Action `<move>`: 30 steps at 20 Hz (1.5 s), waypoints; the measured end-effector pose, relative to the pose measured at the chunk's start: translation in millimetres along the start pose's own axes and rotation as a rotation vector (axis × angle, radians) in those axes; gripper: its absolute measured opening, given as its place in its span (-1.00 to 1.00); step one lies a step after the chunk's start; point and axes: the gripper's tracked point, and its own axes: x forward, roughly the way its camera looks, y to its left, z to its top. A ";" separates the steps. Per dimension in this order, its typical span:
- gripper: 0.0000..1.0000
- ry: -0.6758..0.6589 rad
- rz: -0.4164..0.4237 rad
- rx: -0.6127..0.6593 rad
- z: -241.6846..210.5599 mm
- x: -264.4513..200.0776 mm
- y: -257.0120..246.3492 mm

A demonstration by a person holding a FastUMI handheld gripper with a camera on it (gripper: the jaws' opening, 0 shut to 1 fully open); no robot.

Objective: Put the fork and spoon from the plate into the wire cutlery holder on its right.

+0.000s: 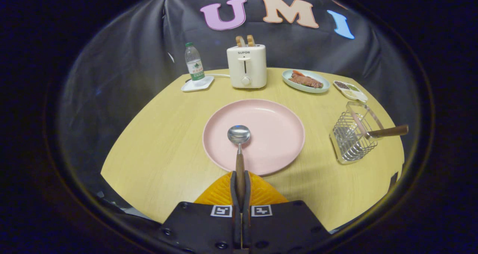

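Between the fingers of the gripper (241,188), which pinch its wooden handle from both sides, the spoon (239,149) points straight ahead, its bowl out over the pink plate (276,134). Whether the bowl touches the plate or hangs just above it I cannot tell. Nothing else lies on the plate. Ahead and well to the right of the jaws stands the wire cutlery holder (349,138), already with one wooden-handled piece leaning out of it, most likely the fork (386,131), though its head is hidden in the wires. By that reading, half the job is done; the spoon remains to be carried across and dropped in.
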 end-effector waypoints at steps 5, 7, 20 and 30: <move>-0.91 -0.031 0.017 0.004 33.2 -25.3 -9.9; -0.91 -0.045 0.015 0.006 50.6 -40.1 -23.9; -0.92 0.051 -0.160 -0.077 117.2 -126.2 -190.0; -0.90 0.350 -0.091 -0.187 78.0 -110.9 -238.1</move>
